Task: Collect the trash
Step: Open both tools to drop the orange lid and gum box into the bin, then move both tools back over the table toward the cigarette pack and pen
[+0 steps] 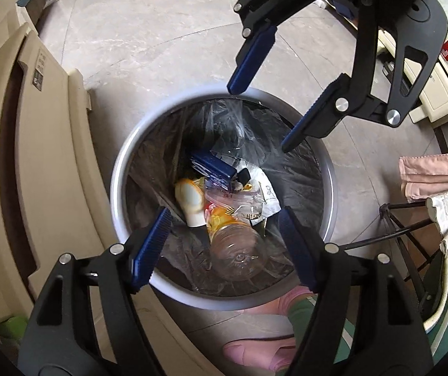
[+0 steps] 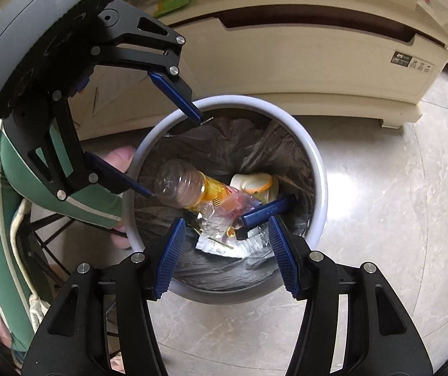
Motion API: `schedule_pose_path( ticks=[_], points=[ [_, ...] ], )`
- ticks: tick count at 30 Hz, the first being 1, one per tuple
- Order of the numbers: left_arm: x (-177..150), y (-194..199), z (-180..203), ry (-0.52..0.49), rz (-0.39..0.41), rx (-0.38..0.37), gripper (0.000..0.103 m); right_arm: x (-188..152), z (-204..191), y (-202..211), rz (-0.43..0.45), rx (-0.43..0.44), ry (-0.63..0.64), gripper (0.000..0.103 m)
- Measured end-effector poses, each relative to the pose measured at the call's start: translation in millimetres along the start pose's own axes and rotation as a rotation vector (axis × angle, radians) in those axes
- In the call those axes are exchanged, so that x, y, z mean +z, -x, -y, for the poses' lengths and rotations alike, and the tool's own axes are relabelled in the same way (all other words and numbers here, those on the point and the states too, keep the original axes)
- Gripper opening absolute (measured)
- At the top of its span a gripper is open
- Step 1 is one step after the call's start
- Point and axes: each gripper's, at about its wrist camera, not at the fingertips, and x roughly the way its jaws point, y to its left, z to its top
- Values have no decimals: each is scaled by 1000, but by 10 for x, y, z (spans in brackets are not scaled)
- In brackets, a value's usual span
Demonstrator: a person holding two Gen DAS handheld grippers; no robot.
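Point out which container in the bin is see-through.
The plastic bottle with the yellow label, lying on its side; the small cup beside it is opaque cream-white.

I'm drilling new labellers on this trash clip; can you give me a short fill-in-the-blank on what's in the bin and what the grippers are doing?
1. The clear plastic bottle with the yellow label lies inside the ____.
2. The bin is lined with a dark plastic ____.
3. The left gripper and right gripper hover above the bin, both ____.
4. The bin stands on the floor beside a ____-coloured cabinet.

Missing words: bin; bag; open; cream
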Motion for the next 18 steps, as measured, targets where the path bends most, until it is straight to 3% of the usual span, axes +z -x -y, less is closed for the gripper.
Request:
schedule_pose_path(
  ticks=[5,10,14,18],
  points=[
    [5,205,-48,13,38,23,69,26,-1,117,14,-8,2,58],
    [-72,692,-131,50,149,20,69,185,-13,427,79,-25,20,65],
    [-292,1314,-258,92,264,71,70,539,-25,865,177,-49,42,69],
    [-715,1916,-547,181,330,175,78,1059,-154,1215,273,-68,104,74]
  ],
)
